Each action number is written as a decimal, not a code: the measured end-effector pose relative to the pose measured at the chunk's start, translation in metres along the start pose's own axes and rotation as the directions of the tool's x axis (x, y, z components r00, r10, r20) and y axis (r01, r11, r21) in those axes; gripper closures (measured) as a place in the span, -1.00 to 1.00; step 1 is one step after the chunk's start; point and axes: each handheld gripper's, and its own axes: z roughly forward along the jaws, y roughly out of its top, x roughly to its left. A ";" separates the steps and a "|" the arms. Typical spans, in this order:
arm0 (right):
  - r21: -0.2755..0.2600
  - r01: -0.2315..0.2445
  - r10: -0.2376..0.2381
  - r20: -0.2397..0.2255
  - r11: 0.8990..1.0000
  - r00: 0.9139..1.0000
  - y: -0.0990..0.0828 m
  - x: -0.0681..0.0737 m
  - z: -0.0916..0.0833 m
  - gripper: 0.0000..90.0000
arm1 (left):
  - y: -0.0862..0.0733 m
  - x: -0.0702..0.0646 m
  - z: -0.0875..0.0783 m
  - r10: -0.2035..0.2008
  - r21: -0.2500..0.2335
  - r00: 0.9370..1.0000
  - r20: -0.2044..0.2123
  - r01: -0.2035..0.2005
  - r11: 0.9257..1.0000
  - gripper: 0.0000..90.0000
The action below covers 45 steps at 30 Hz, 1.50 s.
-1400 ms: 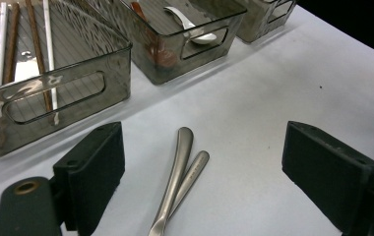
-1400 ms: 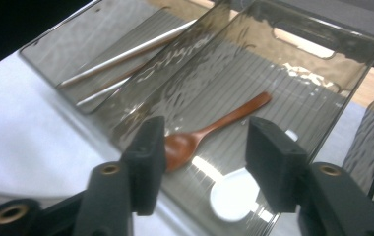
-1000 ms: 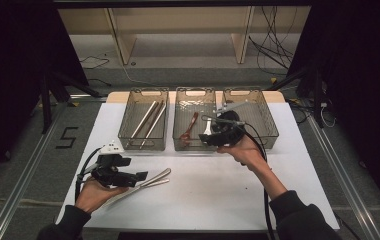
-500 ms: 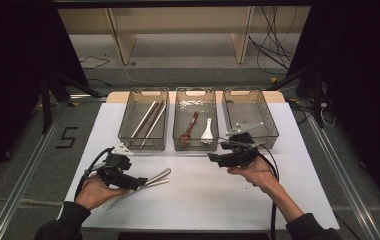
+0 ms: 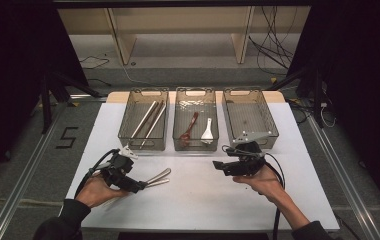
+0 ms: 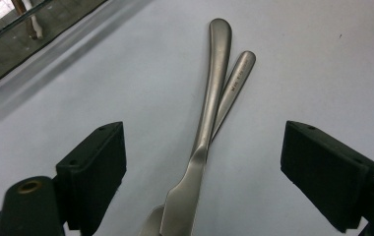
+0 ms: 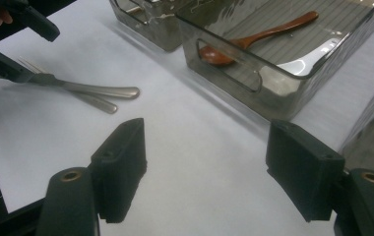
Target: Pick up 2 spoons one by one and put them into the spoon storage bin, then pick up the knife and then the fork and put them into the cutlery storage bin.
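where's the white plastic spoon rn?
High view: the white plastic spoon lies in the middle clear bin, on its right side, beside the reddish-brown wooden spoon.

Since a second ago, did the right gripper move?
Yes. The right gripper was over the middle bin; it has come back toward the person, above the white table, with its jaws just opening and nothing between them.

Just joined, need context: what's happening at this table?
A person is sorting cutlery into three clear bins. The left gripper sits with open jaws around two metal utensils lying on the white table. The right gripper hovers empty near the middle bin; its jaws have just been opening.
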 end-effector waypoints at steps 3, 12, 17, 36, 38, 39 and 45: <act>0.001 -0.008 0.008 -0.001 1.000 1.000 -0.004 0.000 -0.002 -0.30 | 0.001 0.001 0.001 0.017 0.018 1.000 -0.005 -0.017 1.000 -0.61; 0.009 -0.024 0.024 -0.010 1.000 1.000 -0.016 0.000 -0.006 -0.35 | 0.002 0.002 0.003 0.036 0.048 0.999 -0.013 -0.036 0.998 -0.58; 0.016 -0.016 0.017 -0.014 1.000 1.000 -0.020 0.004 -0.008 -0.36 | 0.003 0.001 0.007 0.060 0.083 0.998 -0.008 -0.059 0.995 -0.48; 0.018 -0.012 0.012 -0.024 1.000 1.000 -0.030 0.012 -0.016 -0.38 | 0.004 -0.001 0.022 0.152 0.178 0.988 0.012 -0.152 0.972 -0.17; 0.021 -0.012 0.013 -0.029 1.000 0.999 -0.030 0.012 -0.015 -0.38 | 0.004 0.000 0.023 0.164 0.186 0.986 0.007 -0.163 0.969 -0.11; 0.025 -0.016 0.017 -0.029 1.000 0.999 -0.030 0.013 -0.014 -0.38 | 0.004 0.000 0.023 0.166 0.187 0.986 0.009 -0.165 0.968 -0.08; 0.034 -0.011 0.012 -0.034 0.999 0.999 -0.031 0.013 -0.013 -0.38 | 0.004 -0.001 0.026 0.177 0.211 0.984 0.016 -0.177 0.961 0.04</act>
